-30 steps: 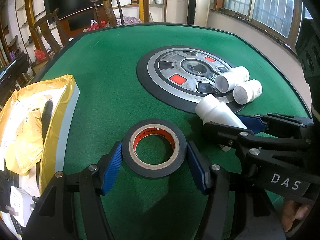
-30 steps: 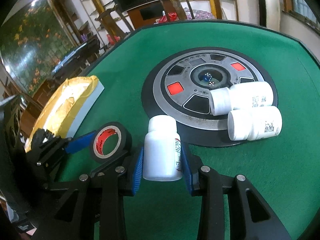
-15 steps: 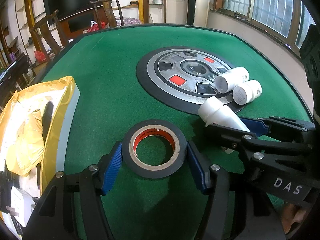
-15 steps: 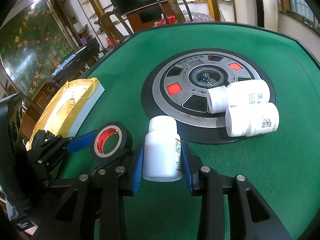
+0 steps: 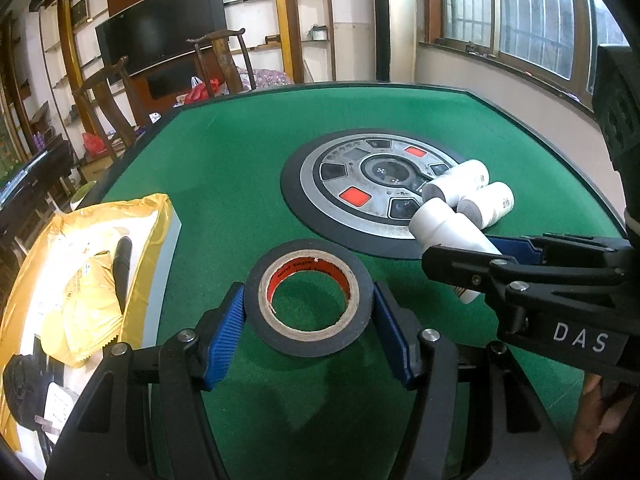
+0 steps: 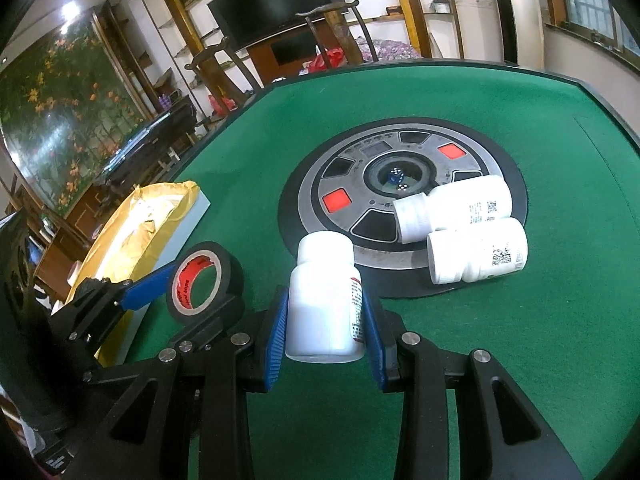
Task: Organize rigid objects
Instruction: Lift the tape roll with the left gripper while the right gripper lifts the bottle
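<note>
My left gripper [image 5: 308, 320] is shut on a black tape roll [image 5: 307, 329] with a red core, held above the green felt table [image 5: 224, 176]. The roll also shows in the right wrist view [image 6: 204, 282]. My right gripper [image 6: 326, 334] is shut on a white pill bottle [image 6: 325, 304], cap pointing away; it shows in the left wrist view [image 5: 450, 230] too. Two more white bottles lie side by side on the round centre panel: one [image 6: 454, 208] farther, one [image 6: 476, 254] nearer.
A yellow-lined open box [image 5: 80, 280] with packets and a dark pen sits at the table's left edge. The round black and silver panel [image 6: 352, 184] with red buttons and dice fills the table's middle. Wooden chairs [image 5: 224, 60] stand behind the table.
Both grippers have risen a little with their loads and keep their hold. The two lying bottles have not moved.
</note>
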Action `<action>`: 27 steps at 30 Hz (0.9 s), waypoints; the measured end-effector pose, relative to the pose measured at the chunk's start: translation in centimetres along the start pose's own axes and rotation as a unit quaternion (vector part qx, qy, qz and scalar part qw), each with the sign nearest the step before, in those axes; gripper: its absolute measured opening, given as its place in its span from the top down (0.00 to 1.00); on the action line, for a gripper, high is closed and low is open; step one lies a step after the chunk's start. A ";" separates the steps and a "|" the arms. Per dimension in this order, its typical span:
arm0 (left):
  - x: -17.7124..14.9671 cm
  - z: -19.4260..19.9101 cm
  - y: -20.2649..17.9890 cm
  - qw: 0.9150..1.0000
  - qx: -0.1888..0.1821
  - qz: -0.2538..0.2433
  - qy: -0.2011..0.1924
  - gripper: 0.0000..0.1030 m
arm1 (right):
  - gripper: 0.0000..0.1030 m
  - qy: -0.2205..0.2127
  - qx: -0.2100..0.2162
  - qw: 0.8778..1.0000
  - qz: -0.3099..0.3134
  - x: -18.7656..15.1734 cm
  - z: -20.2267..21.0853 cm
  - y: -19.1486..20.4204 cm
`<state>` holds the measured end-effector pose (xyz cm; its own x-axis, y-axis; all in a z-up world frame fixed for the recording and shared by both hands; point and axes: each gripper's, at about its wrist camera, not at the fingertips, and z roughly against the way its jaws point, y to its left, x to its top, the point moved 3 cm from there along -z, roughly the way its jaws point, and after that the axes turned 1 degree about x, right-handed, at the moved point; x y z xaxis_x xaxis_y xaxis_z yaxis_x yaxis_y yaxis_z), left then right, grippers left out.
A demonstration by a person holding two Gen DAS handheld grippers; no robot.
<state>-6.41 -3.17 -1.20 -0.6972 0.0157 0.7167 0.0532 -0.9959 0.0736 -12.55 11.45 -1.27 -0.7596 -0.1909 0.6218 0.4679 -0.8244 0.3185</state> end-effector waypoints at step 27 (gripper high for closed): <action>0.8 4.4 2.6 0.995 -0.008 0.067 -0.068 0.41 | 0.70 -0.047 -0.012 0.999 -0.009 0.7 1.6 0.0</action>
<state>-3.66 -5.39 2.61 -0.5806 -0.1066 0.8072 0.1265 -0.9912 -0.0400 -12.31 12.14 0.28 -0.7208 -0.1265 0.6815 0.4435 -0.8398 0.3133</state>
